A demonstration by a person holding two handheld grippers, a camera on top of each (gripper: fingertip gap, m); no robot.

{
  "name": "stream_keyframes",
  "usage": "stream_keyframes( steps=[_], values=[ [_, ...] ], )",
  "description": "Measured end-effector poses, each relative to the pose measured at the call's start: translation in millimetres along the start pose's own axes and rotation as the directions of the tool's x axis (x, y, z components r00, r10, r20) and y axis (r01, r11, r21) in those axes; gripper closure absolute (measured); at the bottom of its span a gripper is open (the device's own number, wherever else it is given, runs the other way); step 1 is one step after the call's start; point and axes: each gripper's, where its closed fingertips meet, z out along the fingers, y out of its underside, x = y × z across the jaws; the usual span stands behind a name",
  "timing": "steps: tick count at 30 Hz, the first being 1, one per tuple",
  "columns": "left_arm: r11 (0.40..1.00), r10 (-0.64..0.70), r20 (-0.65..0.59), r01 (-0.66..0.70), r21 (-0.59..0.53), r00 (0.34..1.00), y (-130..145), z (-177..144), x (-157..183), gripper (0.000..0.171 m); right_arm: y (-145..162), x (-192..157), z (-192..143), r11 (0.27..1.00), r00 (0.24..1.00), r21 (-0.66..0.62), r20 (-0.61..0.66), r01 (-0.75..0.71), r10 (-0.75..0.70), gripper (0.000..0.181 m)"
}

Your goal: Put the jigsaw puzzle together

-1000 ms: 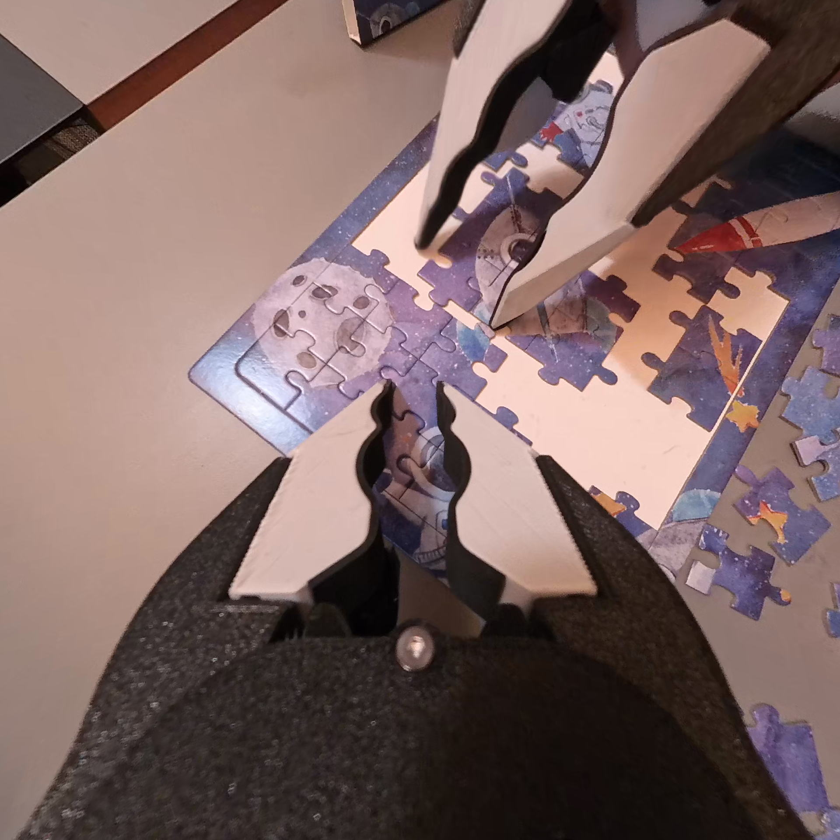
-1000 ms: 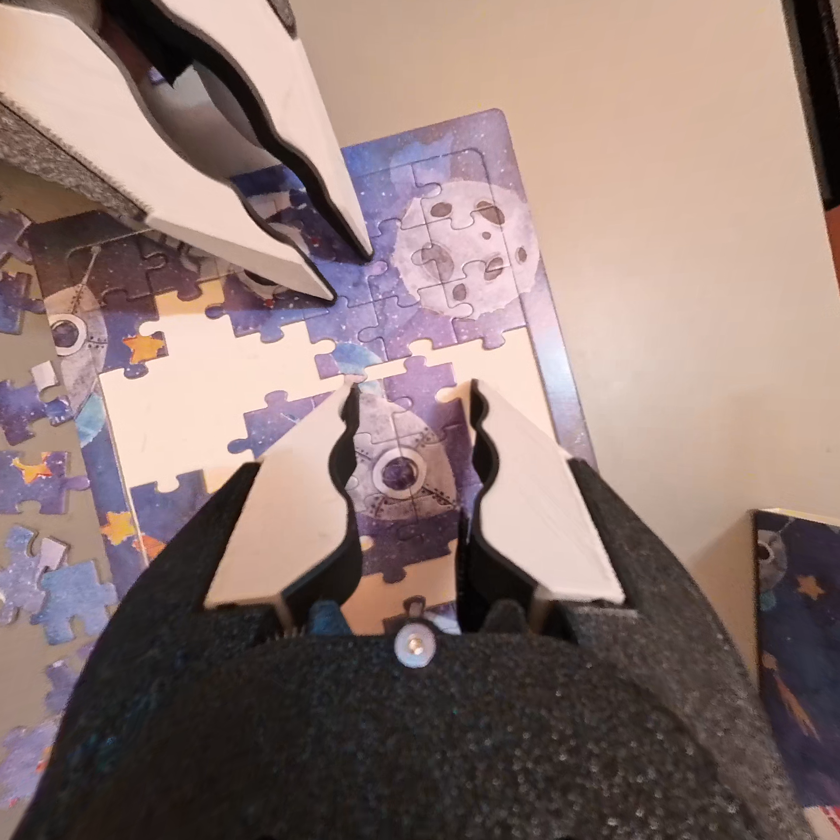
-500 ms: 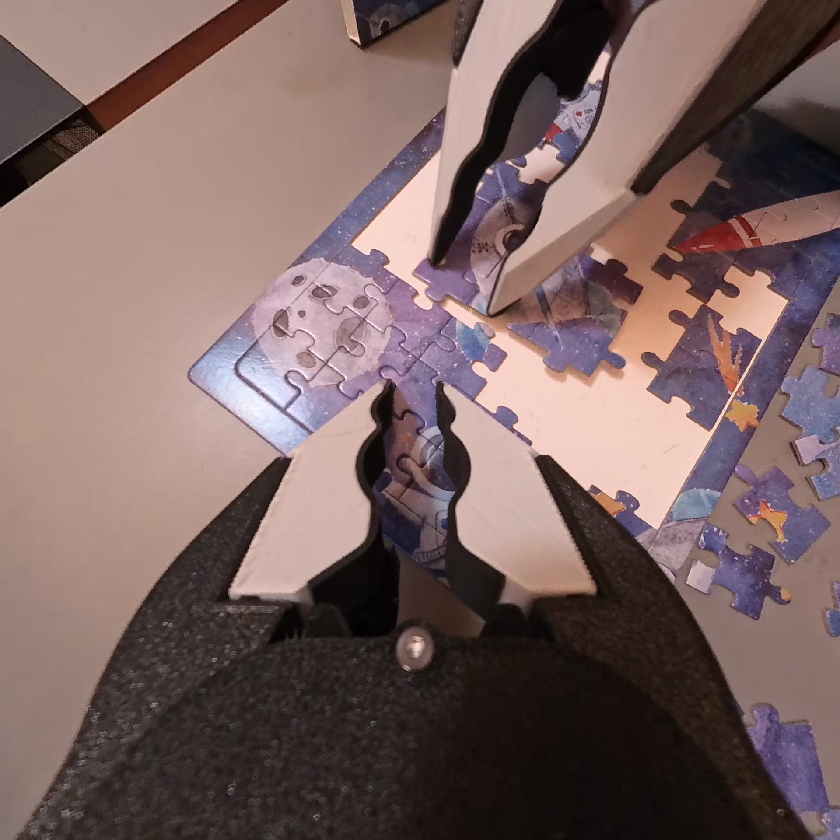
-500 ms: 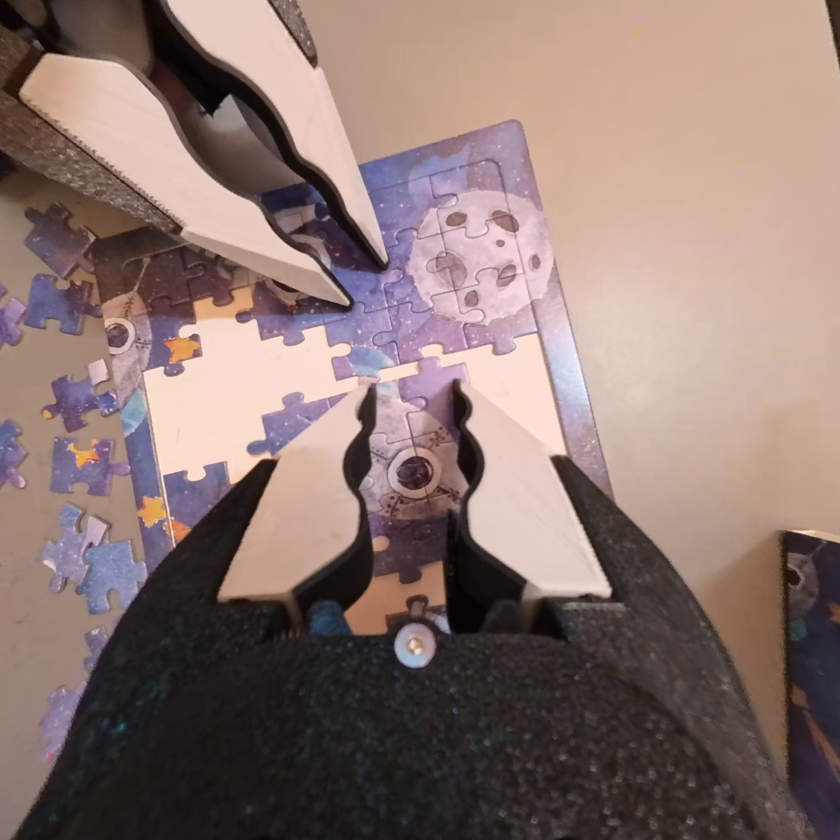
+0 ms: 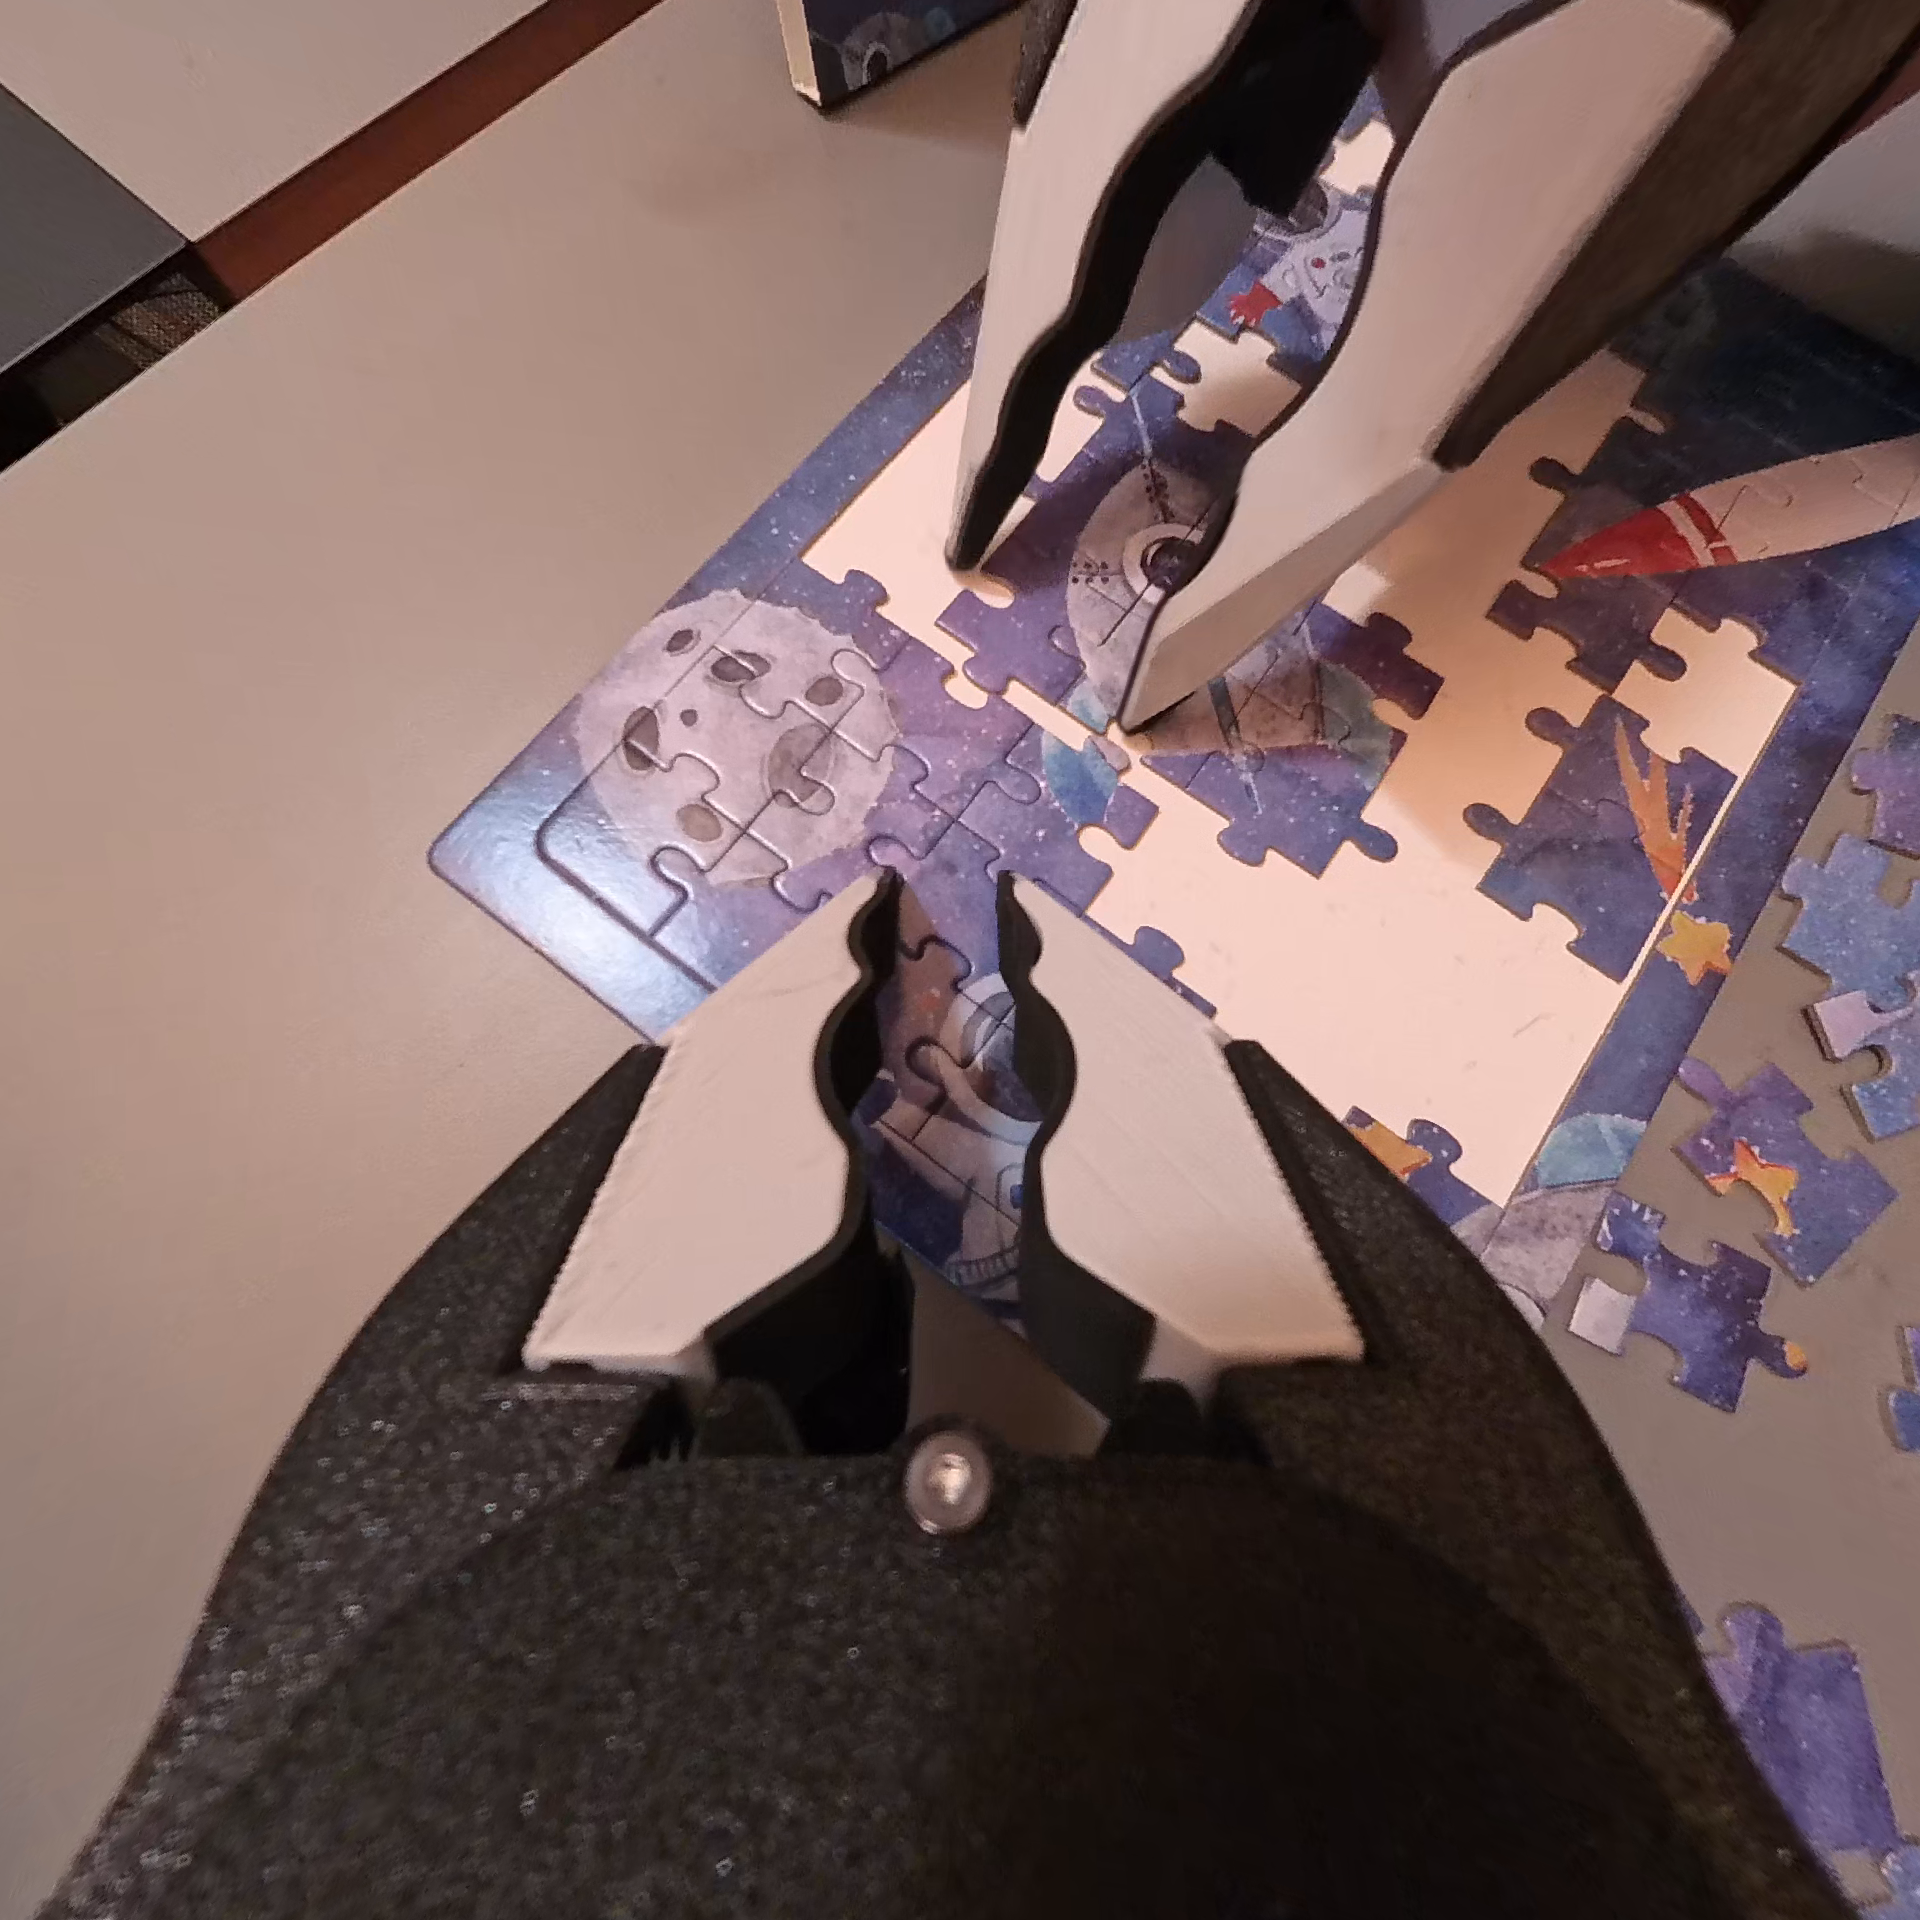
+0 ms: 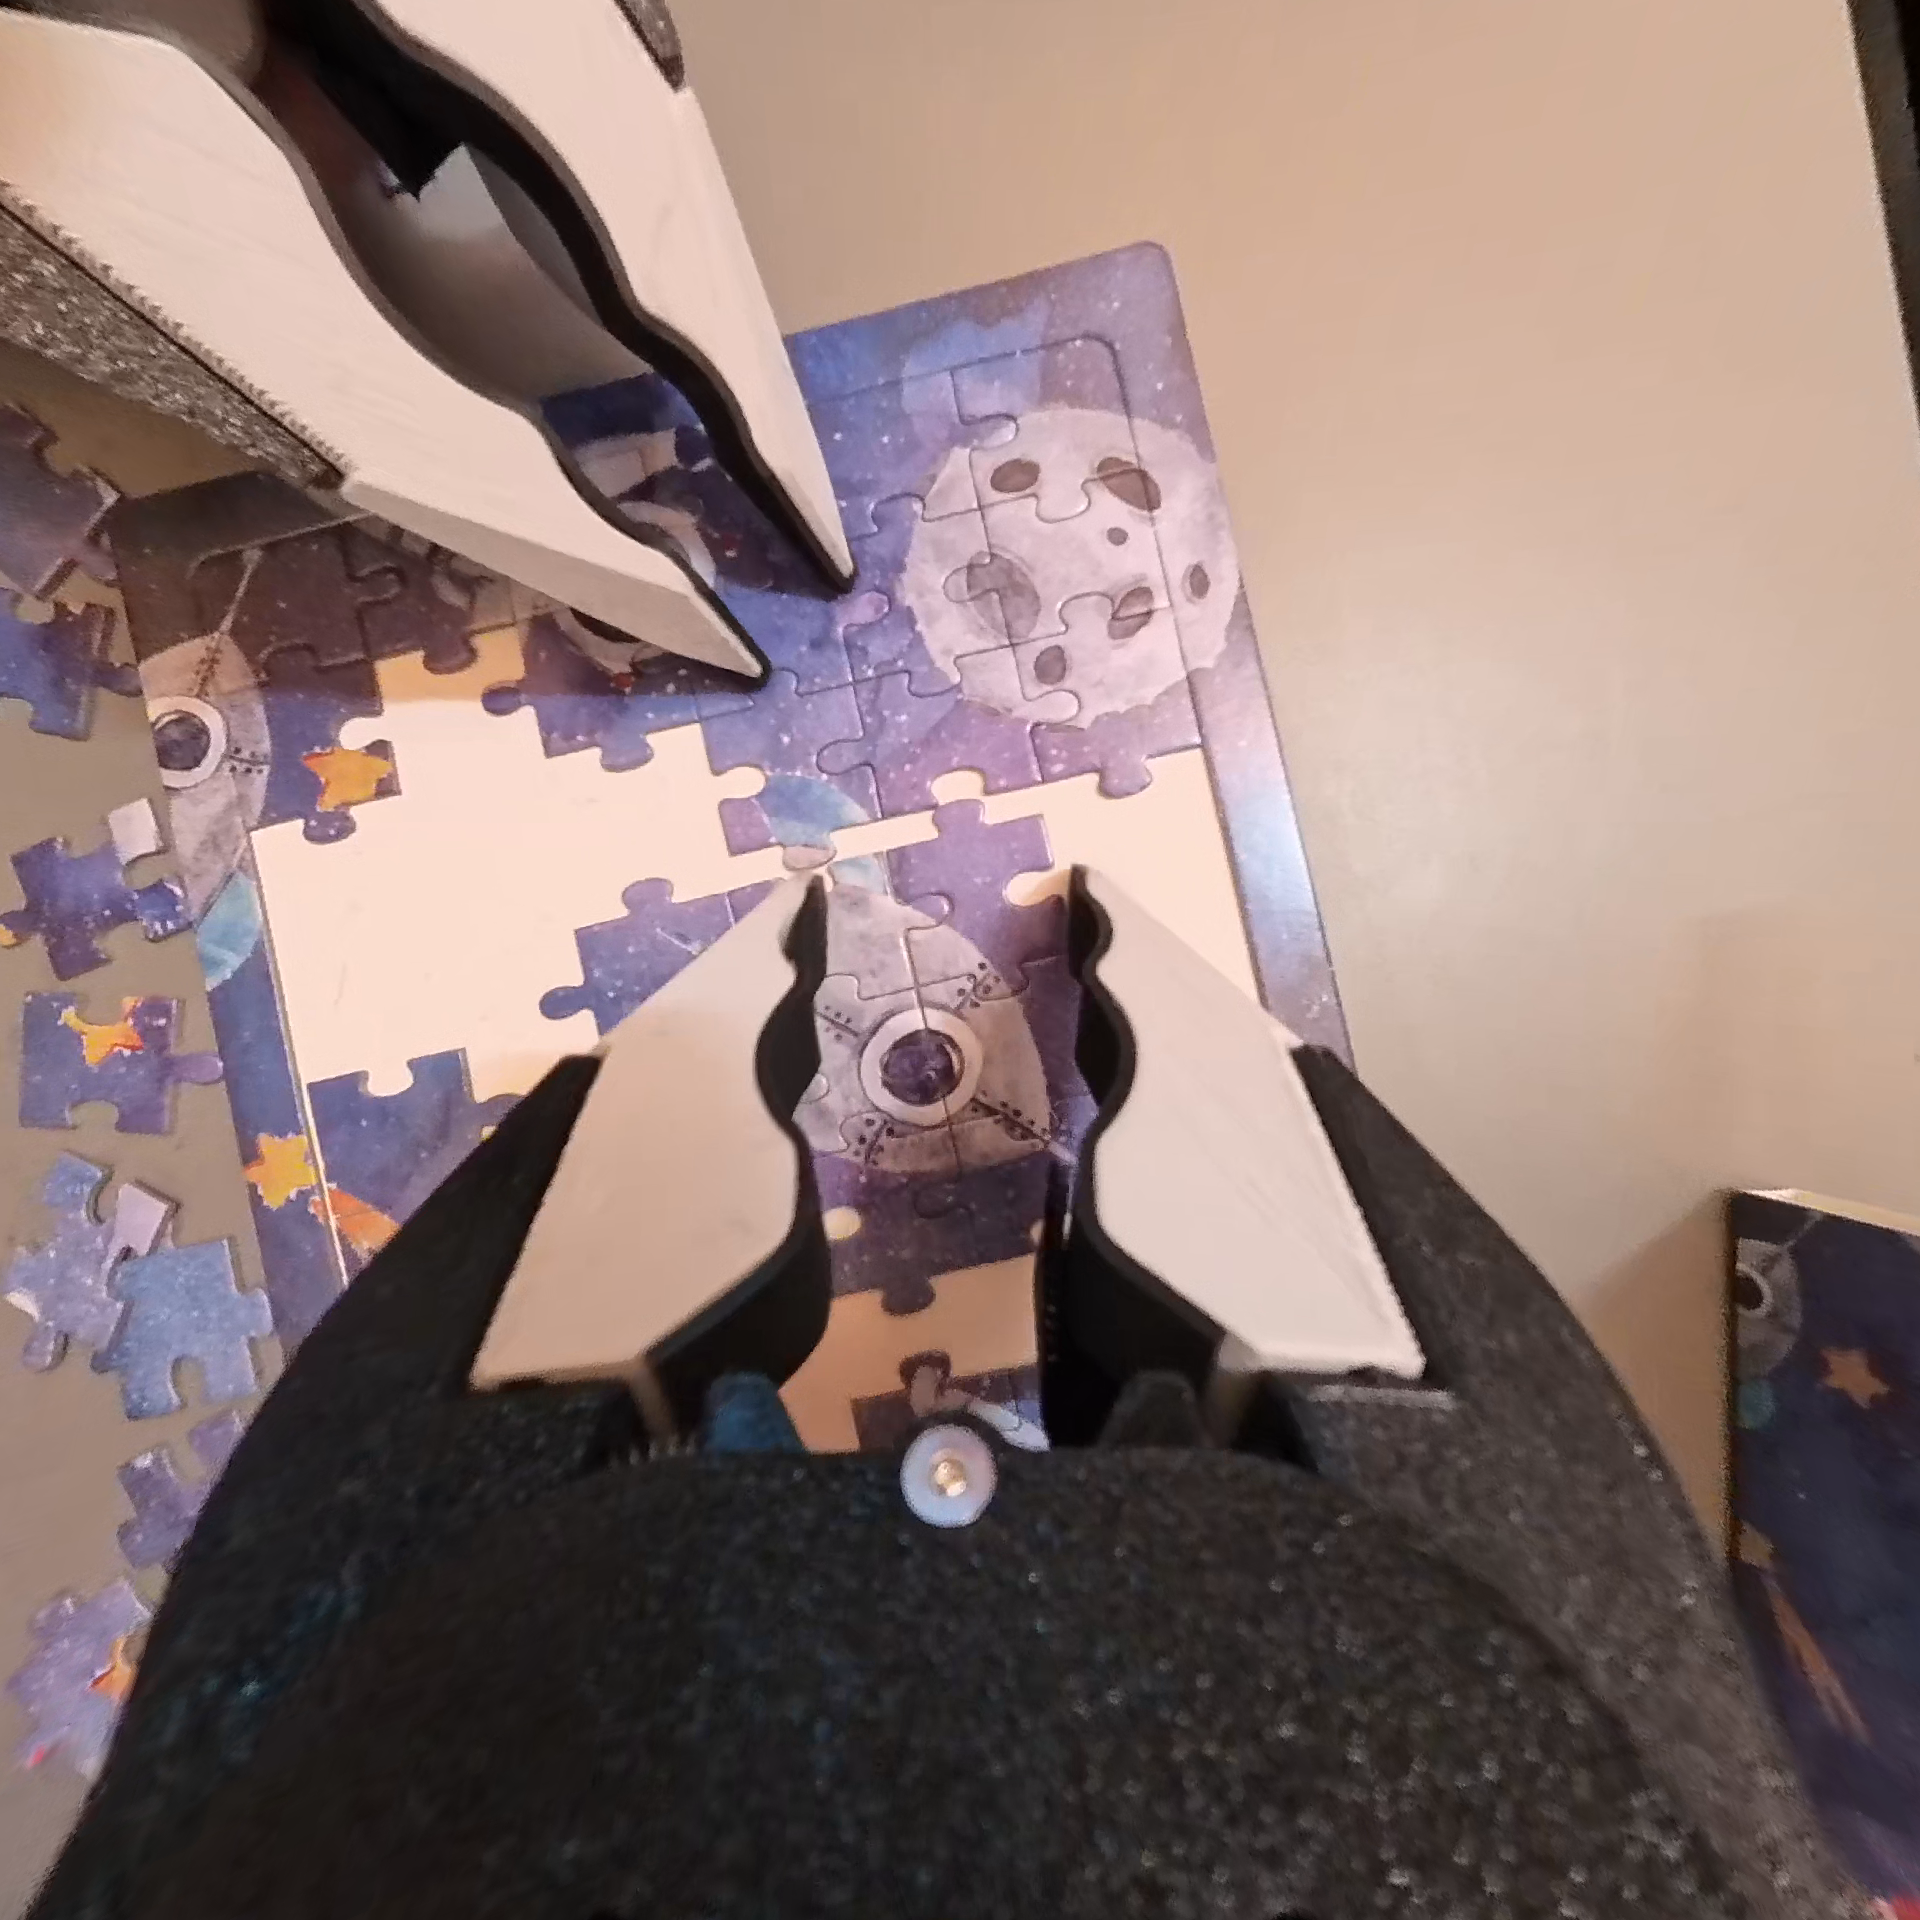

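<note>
The right gripper (image 6: 940, 883) had opened wide over the rocket chunk (image 6: 914, 1070). The left gripper (image 5: 943, 883) stayed narrow, empty. The chunk looked thin, light and bendy; best pushed flat by its edges.

The left gripper (image 5: 945, 883) hovers parted over the puzzle tray (image 5: 499, 862); the right gripper (image 5: 1049, 644) straddles a rocket cluster (image 5: 1122, 561).

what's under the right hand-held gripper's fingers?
Under the right hand-held gripper: a joined cluster of pieces showing a grey porthole, lying on the puzzle tray. The cluster's near part is hidden by the gripper body.
</note>
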Motion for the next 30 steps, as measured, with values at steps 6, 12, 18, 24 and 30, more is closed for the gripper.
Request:
stream_keyframes(
  steps=[6,12,18,24,30],
  values=[
    [1.000,-0.001,-0.001,0.001,0.000,1.000,-1,1,1,0.153,-2,-2,1,1.000,1.000,-0.001,-0.002,0.006,-0.007,0.141],
    [1.000,-0.004,-0.006,0.004,0.002,1.000,0,1,1,0.153,-1,0,-1,1.000,1.000,0.024,0.010,-0.014,0.014,0.158],
    [1.000,-0.006,-0.013,0.006,0.003,1.000,0,1,1,0.153,-3,0,-5,0.998,0.998,-0.022,-0.020,0.066,-0.067,0.144],
    [1.000,-0.013,-0.022,0.013,0.004,1.000,-1,1,0,0.153,5,-2,-11,0.945,0.989,-0.291,0.058,0.149,-0.138,0.136],
    [1.000,-0.014,-0.014,0.015,0.005,1.000,0,1,0,0.153,-6,-1,2,0.931,0.997,-0.360,0.065,0.066,-0.045,0.135]
  ],
)
